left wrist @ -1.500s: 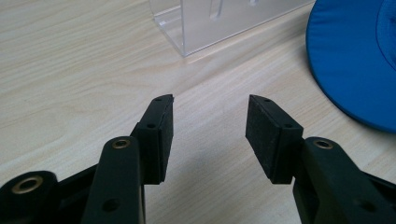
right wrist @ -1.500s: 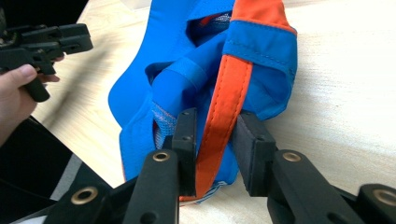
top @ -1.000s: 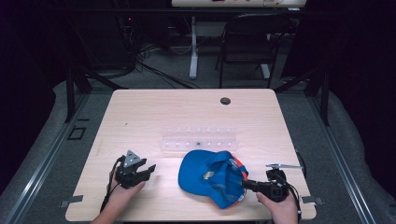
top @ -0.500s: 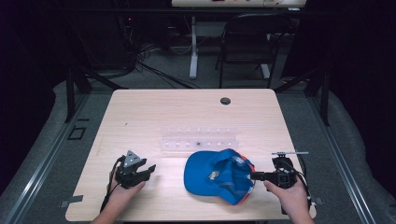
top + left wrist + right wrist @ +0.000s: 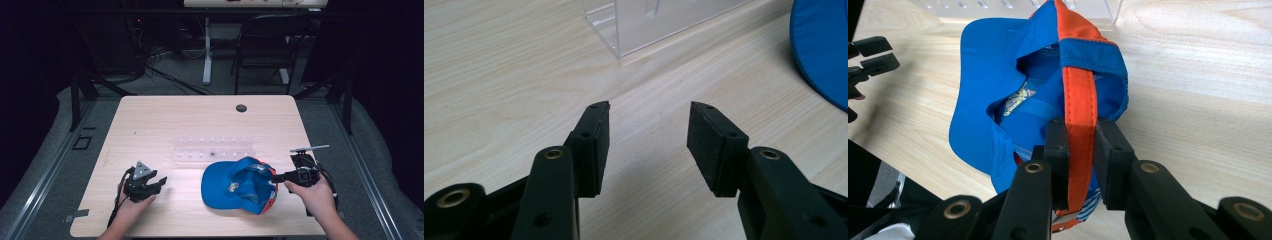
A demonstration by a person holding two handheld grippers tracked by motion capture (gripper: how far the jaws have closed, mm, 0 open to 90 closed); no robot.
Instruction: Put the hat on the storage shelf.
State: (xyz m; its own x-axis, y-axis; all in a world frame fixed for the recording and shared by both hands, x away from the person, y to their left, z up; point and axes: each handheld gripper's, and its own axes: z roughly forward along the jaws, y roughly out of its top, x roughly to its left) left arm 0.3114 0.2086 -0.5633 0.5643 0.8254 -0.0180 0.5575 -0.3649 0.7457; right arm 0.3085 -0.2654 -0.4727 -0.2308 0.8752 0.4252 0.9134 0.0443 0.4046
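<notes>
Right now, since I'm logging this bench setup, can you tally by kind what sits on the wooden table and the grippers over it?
Blue baseball cap with orange strap: 1
Clear plastic rack: 1
Black two-jaw grippers: 2, the left gripper open, the right gripper shut on the strap
Total: 4

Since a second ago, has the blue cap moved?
Yes. The blue cap, held by the right gripper, shifted right along the clear plastic rack.
</notes>
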